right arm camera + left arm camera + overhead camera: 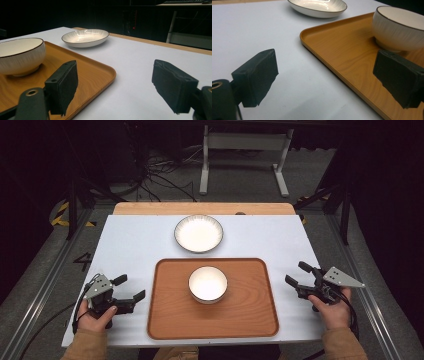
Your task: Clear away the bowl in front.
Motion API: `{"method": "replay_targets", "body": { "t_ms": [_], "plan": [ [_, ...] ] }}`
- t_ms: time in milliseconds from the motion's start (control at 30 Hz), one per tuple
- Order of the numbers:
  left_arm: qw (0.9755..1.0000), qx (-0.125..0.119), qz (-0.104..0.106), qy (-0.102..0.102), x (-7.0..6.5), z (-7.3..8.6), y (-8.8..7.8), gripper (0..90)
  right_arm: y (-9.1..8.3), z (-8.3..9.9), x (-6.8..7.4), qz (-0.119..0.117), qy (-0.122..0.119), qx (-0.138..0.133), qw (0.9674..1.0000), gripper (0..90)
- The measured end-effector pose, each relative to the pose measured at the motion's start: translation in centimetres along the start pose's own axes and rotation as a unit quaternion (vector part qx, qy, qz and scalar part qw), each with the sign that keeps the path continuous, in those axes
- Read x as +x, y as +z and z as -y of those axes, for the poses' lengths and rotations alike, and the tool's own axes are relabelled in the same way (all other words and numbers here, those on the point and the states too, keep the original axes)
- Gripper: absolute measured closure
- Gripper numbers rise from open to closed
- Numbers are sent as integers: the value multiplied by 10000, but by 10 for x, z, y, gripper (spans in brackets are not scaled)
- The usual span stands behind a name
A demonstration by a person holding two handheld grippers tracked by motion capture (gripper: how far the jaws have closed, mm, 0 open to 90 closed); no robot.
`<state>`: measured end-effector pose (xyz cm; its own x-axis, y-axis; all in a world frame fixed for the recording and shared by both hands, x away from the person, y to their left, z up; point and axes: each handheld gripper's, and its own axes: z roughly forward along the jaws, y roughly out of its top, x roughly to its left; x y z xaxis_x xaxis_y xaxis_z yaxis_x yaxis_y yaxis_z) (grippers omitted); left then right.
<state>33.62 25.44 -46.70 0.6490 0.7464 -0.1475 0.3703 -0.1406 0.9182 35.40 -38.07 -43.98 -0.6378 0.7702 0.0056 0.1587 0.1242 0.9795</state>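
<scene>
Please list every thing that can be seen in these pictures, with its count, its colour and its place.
tray: one, brown wood-look, on the near middle of the table.
bowl: one, white with a dark rim, standing on the tray, empty.
shallow dish: one, white with a dark rim, on the table beyond the tray, empty.
table: one, white top with a wooden strip along its far edge.
metal stand: one, light grey, on the floor beyond the table.
cables: several, black, on the floor beyond the table, at the left.
left tongs: one, black, left of the tray, jaws apart, holding nothing.
right tongs: one, black, right of the tray, jaws apart, holding nothing.
hands: two, tan sleeves, at the near edge.
</scene>
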Motion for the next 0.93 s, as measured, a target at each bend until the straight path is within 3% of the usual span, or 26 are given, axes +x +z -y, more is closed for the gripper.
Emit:
{"method": "replay_targets", "body": {
  "t_ms": [933],
  "plan": [
    [10000,48,6,-5,1,0,0,70,2,3,3,-18,-15,32,10000,220]
  ]
}}
